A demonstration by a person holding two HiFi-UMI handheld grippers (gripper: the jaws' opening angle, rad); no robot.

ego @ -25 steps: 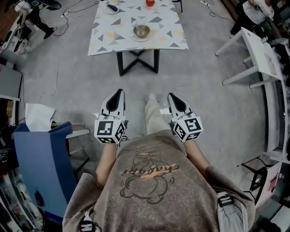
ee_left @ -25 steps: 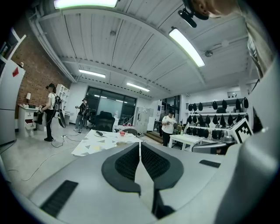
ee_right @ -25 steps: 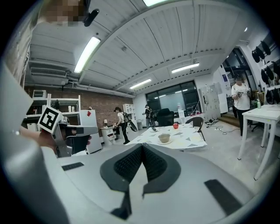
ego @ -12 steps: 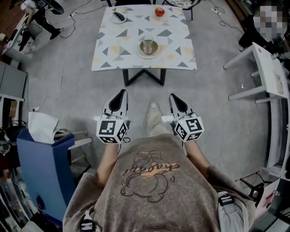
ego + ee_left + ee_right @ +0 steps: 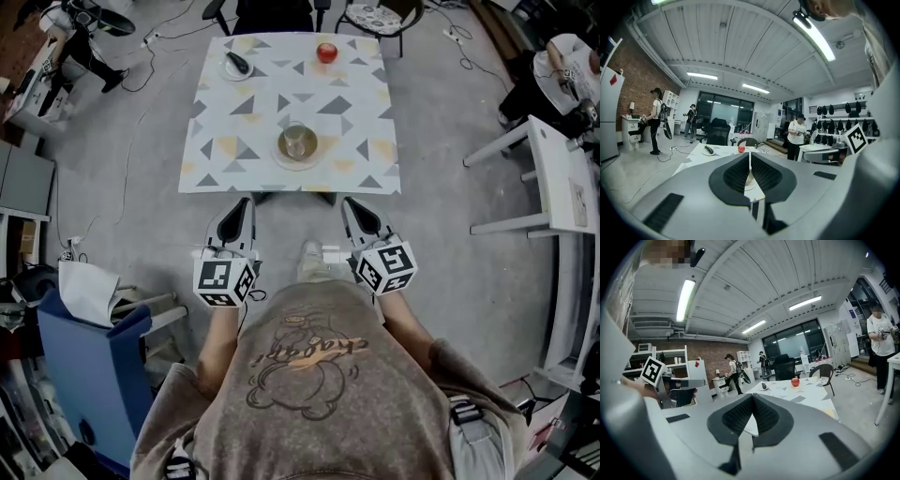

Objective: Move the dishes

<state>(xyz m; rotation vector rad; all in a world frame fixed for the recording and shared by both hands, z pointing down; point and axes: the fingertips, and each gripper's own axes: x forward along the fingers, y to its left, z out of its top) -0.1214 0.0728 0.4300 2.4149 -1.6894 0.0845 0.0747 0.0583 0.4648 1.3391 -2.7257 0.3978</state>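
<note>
We stand at the near edge of the desk (image 5: 356,122), which is spread with a triangle-patterned cloth and lies straight ahead of us. Both grippers are held low in front of the body, pointing at the desk but still short of its edge. The left gripper (image 5: 242,208) has its jaws pressed together with nothing between them, and the right gripper (image 5: 354,208) is closed and empty as well.

The nearest dish is a saucer (image 5: 281,156) with a drinking glass (image 5: 298,141) standing on it, near the middle of the desk's near half. It lies dead ahead, on the line between the two grippers, so neither is clearly closer. We judge either could take it, once its jaws are spread.

A smaller plate (image 5: 228,72) carrying a dark object sits at the far left corner, on the left gripper's side and well apart from the saucer. A red apple (image 5: 326,52) rests near the far edge.
</note>
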